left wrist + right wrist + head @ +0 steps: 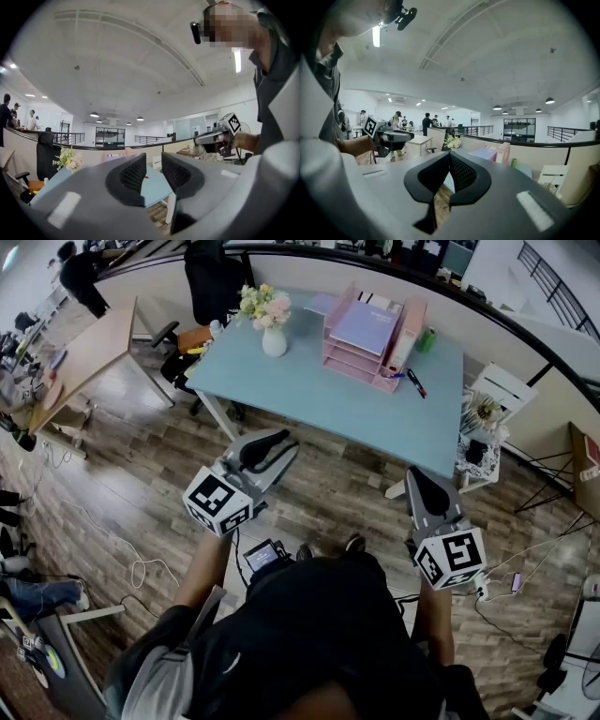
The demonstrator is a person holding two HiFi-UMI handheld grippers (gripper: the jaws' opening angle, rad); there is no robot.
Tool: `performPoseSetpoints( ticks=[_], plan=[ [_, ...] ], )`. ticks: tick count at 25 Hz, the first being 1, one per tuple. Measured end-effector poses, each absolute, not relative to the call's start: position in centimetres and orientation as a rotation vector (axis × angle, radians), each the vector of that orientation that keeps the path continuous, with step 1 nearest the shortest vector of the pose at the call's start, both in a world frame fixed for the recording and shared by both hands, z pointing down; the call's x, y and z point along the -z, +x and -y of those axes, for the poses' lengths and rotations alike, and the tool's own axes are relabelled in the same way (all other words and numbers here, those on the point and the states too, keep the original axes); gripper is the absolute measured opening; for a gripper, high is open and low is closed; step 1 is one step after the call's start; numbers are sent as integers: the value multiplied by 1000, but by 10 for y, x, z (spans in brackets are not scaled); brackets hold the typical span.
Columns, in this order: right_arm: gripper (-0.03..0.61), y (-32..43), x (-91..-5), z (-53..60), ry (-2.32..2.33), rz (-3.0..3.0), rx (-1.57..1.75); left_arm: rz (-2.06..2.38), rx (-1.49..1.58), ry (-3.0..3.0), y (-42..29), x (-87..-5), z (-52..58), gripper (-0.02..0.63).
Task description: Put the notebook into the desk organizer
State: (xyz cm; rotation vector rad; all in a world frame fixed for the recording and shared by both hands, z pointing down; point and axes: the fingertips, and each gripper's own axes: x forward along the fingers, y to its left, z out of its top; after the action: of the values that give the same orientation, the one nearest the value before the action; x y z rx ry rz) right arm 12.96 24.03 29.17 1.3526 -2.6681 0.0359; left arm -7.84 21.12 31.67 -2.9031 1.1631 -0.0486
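A pink tiered desk organizer (342,360) stands at the far side of the light blue table (309,395). A lavender notebook (366,326) lies flat on its top tray. Both grippers hang in the air well short of the table, above the wooden floor. My left gripper (272,442) (153,171) has a narrow gap between its jaws, with nothing in it. My right gripper (424,482) (449,164) is shut and empty. In the right gripper view the organizer (504,152) shows far ahead.
On the table are a white vase of flowers (272,334), a dark pen (415,382), a green bottle (427,338) and a pale sheet (321,304) behind the organizer. A black office chair (211,282) stands at the far left corner, a white stool (483,442) at the right end.
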Motion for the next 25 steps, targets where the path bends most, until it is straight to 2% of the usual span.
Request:
performPoseSetpoints(
  ticks=[20,23,25],
  plan=[
    [12,105,-292,-226,1308,2727,-79,-1156,36,-2941,-89,-326,-200,160],
    [99,105,-295,-222,1299,2731,-96,-1154,43,-2948,-88,-329,-196,160],
    [100,106,-296,-216,1293,2727,-106,-1157,46,-2952,-85,-331,-191,160]
  ],
)
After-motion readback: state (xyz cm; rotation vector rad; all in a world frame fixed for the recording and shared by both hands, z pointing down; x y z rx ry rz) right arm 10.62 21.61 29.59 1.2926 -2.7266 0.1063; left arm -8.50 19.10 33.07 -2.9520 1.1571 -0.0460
